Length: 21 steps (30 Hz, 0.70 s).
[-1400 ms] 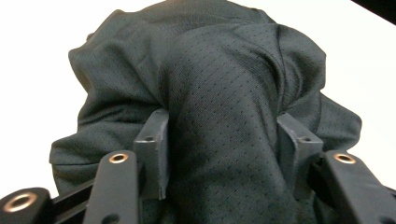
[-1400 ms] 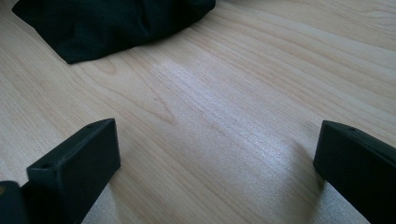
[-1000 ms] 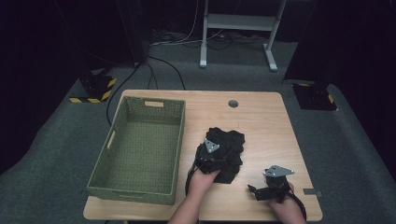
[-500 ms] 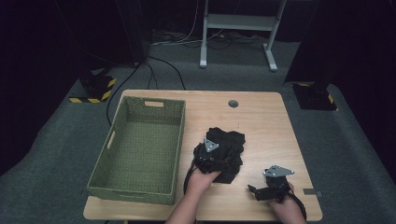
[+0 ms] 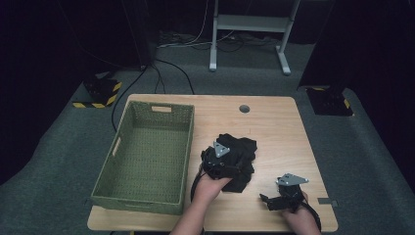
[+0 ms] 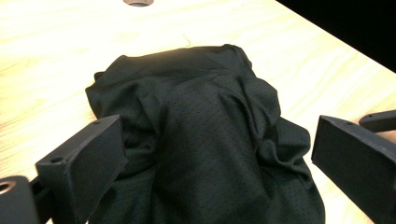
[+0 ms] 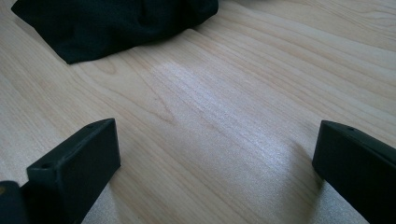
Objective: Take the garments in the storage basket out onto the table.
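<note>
On the wooden surface [image 5: 274,122], right of the green woven basket [image 5: 147,156], sits a crumpled black mesh garment [image 6: 205,140], looks like a jersey or a pair of shorts, bunched into a heap rather than laid flat. It's near the middle of the surface, just beside the basket's right wall but not in it, so the likely plan is to get it into that basket, which has nothing in it yet. The left tongs [image 5: 226,164] hang right over the near edge of the heap, and the jaws have just been opening: in the left gripper view they stand wide apart with the cloth lying between and below them, neither pad pressing on it. So nothing is gripped at the moment; it reads like a let-go or a reset for a better bite on the fabric. The person's left hand [image 5: 211,185] comes up from the bottom edge with the forearm angled slightly right, tongs pointing forward and down at the pile. The right tongs [image 5: 278,198] are parked low near the front right of the surface, well apart from the garment, jaws spread with bare wood between them, holding nothing. The right hand [image 5: 296,215] sits behind them, seemingly just waiting.
</note>
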Motion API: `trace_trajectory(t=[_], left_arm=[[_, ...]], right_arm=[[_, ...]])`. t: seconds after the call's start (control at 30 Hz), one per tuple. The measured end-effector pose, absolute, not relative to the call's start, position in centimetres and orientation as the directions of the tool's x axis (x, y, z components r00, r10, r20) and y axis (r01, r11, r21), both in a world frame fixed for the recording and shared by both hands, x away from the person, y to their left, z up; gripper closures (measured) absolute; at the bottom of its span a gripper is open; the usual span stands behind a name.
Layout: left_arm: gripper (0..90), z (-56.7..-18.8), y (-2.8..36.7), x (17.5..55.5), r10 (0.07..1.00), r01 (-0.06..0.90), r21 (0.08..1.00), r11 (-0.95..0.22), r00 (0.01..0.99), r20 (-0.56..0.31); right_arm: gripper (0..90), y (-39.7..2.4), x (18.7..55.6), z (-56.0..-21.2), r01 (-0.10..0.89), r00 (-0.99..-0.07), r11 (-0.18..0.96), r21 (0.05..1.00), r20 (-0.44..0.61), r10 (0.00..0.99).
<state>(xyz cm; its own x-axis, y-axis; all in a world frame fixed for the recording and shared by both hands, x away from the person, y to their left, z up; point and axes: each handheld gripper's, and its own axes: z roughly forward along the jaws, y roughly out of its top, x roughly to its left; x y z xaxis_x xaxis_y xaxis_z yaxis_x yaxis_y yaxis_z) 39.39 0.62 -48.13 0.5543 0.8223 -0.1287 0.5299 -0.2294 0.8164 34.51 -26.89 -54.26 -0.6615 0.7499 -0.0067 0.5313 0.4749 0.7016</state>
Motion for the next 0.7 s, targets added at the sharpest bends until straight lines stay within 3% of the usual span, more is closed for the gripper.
trace_trajectory(t=[0.7], left_arm=[[1.5,-46.3,0.7,38.8,0.808,0.474,0.850,-0.229,0.579,-0.105]], right_arm=[[0.4,-26.9,34.5,-54.3,0.531,-0.663,0.476,0.701,-0.007,0.749]])
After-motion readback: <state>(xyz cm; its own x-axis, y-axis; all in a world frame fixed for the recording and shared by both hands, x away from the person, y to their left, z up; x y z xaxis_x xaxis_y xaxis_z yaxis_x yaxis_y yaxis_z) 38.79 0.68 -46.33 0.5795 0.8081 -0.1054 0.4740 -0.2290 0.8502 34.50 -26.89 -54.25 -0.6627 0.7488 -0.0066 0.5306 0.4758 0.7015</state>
